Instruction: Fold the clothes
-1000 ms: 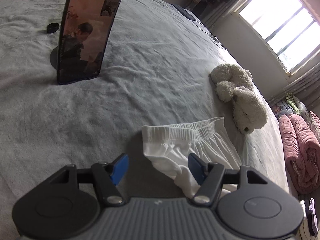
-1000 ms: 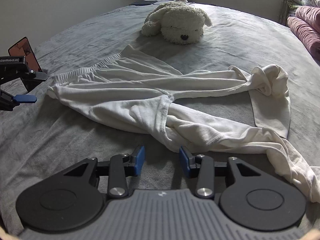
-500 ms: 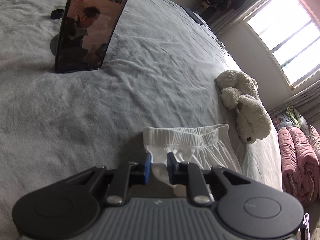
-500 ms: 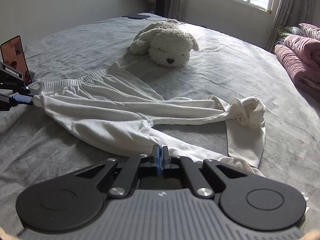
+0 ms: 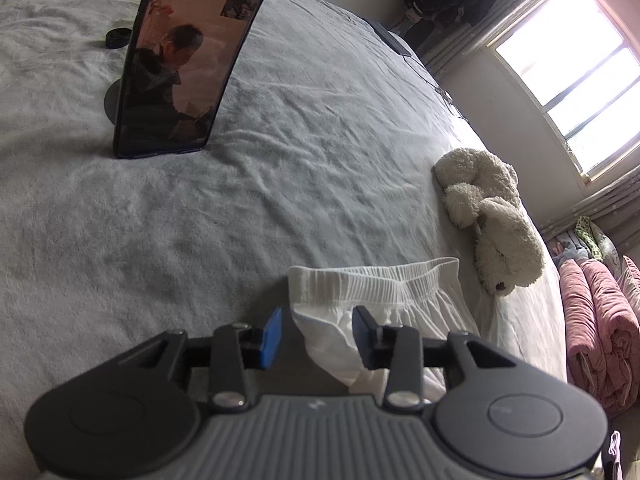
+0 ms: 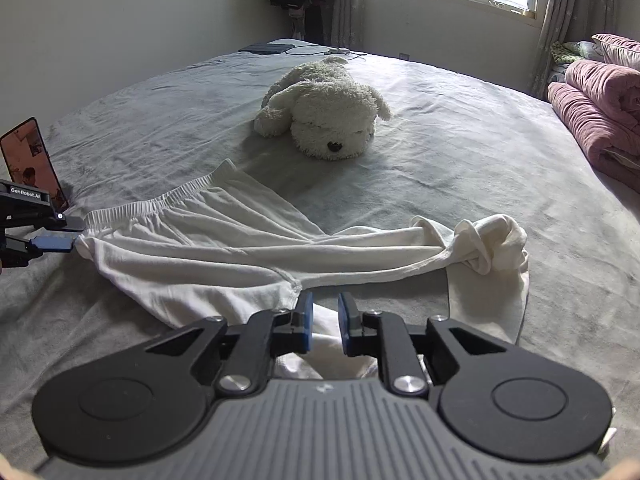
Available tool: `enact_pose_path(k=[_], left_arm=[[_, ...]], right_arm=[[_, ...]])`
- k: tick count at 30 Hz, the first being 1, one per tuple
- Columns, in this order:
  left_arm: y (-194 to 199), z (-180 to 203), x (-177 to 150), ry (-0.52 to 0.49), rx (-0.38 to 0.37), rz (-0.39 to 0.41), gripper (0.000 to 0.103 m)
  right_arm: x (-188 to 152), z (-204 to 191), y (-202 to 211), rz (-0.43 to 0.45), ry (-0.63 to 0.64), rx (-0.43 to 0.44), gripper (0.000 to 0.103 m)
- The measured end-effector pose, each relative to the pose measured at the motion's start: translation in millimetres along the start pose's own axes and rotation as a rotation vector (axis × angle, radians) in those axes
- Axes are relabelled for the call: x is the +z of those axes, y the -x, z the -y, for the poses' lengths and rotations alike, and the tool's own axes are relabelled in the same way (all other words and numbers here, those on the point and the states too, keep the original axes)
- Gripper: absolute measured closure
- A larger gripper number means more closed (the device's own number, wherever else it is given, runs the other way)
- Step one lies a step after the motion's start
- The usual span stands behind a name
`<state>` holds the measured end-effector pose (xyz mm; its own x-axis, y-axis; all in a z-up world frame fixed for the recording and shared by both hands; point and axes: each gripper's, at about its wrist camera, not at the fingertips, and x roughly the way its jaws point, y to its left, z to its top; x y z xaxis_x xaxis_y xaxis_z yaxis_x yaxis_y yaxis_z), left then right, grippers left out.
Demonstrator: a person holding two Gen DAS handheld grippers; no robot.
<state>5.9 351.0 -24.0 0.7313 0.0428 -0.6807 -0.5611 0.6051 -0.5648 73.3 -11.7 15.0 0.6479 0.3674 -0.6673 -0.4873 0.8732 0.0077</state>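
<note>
1. The left gripper [image 5: 316, 332] has just been opening; its jaws stand apart around a fold of the white trousers [image 6: 224, 252] at the waistband corner, low in the frame.
2. The right gripper [image 6: 324, 320] likewise has just spread, with cloth between the pads; contact is unclear.
3. The leg ends are bunched at right.
4. Beyond, on the grey bed [image 6: 460, 140], lies a plush dog [image 6: 328, 108].

Both claws parted, pitched downward.
Left claw [image 5: 316, 334] and right claw [image 6: 325, 322], each low centre of its frame: jaws just reopened, pads apart, gripping nothing.
</note>
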Motion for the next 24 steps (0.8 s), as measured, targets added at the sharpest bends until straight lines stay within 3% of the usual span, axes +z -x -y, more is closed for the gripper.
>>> enact_pose_path(k=[2, 8, 10, 11, 13, 15, 21, 24], left_arm=[[-1.0, -1.7, 0.2, 0.000, 0.006, -0.002, 0.062], [-13.0, -6.4, 0.3, 0.043, -0.010, 0.009, 0.063], [-16.2, -4.0, -2.3, 0.044, -0.019, 0.012, 0.065], [-17.1, -1.8, -3.5, 0.036, -0.019, 0.014, 0.068], [-19.1, 1.6, -5.1, 0.026, -0.032, 0.001, 0.086], [-18.2, 2.4, -6.3, 0.047, -0.067, -0.002, 0.096], [-6.7, 13.5, -5.5, 0.047, -0.142, 0.054, 0.099], [-7.1, 20.1, -6.8, 0.038, -0.163, 0.069, 0.099]], right_arm=[[-10.4, -4.0, -4.6, -0.020, 0.007, 0.014, 0.062], [-35.1, -11.9, -26.1, -0.077, 0.027, 0.027, 0.065], [-35.8, -12.5, -28.3, -0.064, 0.041, 0.011, 0.084], [-34.2, -12.3, -28.3, -0.059, 0.048, 0.002, 0.101], [-26.6, -8.8, -21.9, -0.033, 0.050, -0.018, 0.101], [-16.9, -5.2, -14.9, -0.003, 0.060, -0.043, 0.101], [20.3, 8.6, -4.2, 0.071, 0.084, -0.130, 0.101], [36.7, 17.3, -16.2, 0.060, 0.077, -0.172, 0.101]])
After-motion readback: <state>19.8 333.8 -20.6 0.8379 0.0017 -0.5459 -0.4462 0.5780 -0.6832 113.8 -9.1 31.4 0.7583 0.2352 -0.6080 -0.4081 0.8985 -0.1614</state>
